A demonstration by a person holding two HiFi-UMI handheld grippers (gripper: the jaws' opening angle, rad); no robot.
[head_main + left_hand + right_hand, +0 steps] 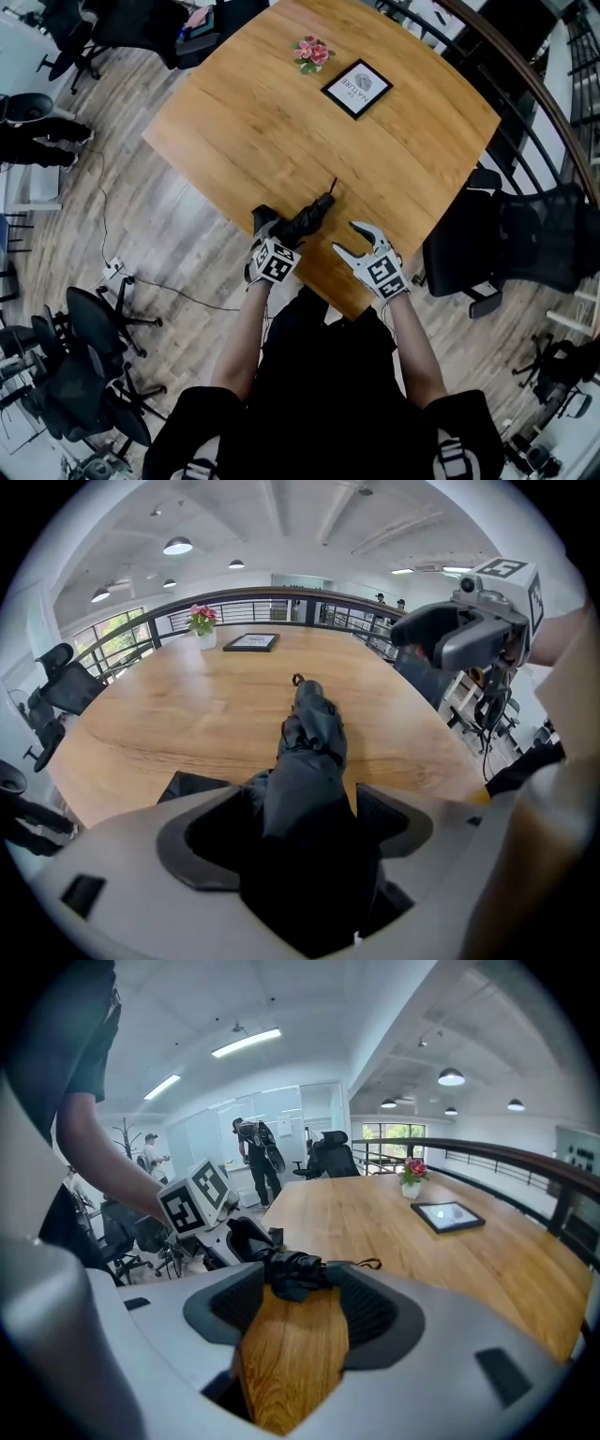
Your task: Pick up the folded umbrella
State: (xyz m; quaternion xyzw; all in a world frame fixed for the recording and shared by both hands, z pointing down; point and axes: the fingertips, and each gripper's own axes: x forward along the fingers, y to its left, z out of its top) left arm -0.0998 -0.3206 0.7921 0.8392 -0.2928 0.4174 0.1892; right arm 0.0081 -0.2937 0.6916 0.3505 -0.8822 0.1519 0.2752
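Note:
A black folded umbrella (309,217) lies on the wooden table (253,122) near its front edge, its strap end pointing away from me. My left gripper (278,230) straddles the umbrella's near end, tilted down; in the left gripper view the umbrella (309,752) fills the space between the jaws of the left gripper (300,803), with a dark gap beside the left pad, so the jaws are open. My right gripper (354,241) hovers open just right of it, with only bare wood between its jaws. From the right gripper (298,1302) the umbrella (292,1271) shows just beyond the fingertips.
A small pot of pink flowers (312,52) and a black-framed sign (357,88) stand at the table's far side. Black office chairs (525,234) sit to the right and more (84,366) on the floor to the left. A railing curves behind the table.

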